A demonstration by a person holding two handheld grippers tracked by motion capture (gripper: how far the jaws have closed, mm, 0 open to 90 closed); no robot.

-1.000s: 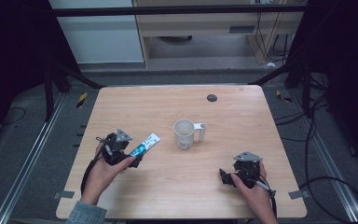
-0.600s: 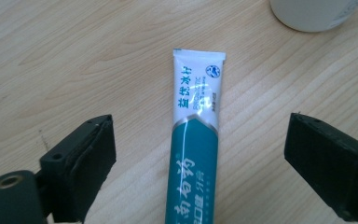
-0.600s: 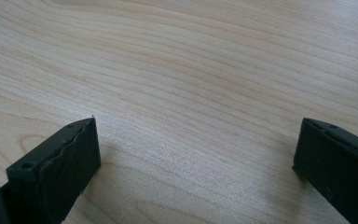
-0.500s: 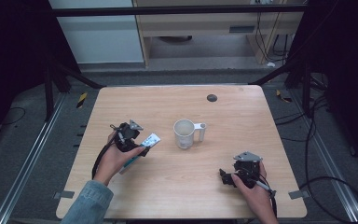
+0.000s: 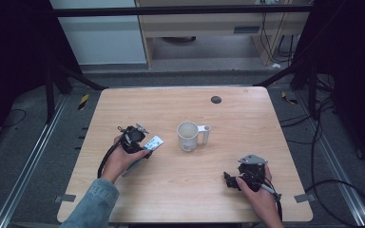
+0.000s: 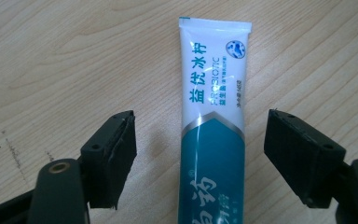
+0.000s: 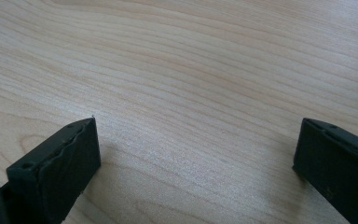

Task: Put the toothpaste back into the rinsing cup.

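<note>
On table: left claw [image 6: 198,154] wide open astride toothpaste tube [image 6: 213,116], cap cut off | right claw [image 7: 196,163] wide open, empty

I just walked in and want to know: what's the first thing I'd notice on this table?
Probably the toothpaste tube, white and teal, lying flat on the wooden table between the open jaws of the left tongs, with a gap on each side. Next, the white mug standing near the middle, just right of the tube. The right tongs rest open near the front right edge, over bare wood.
</note>
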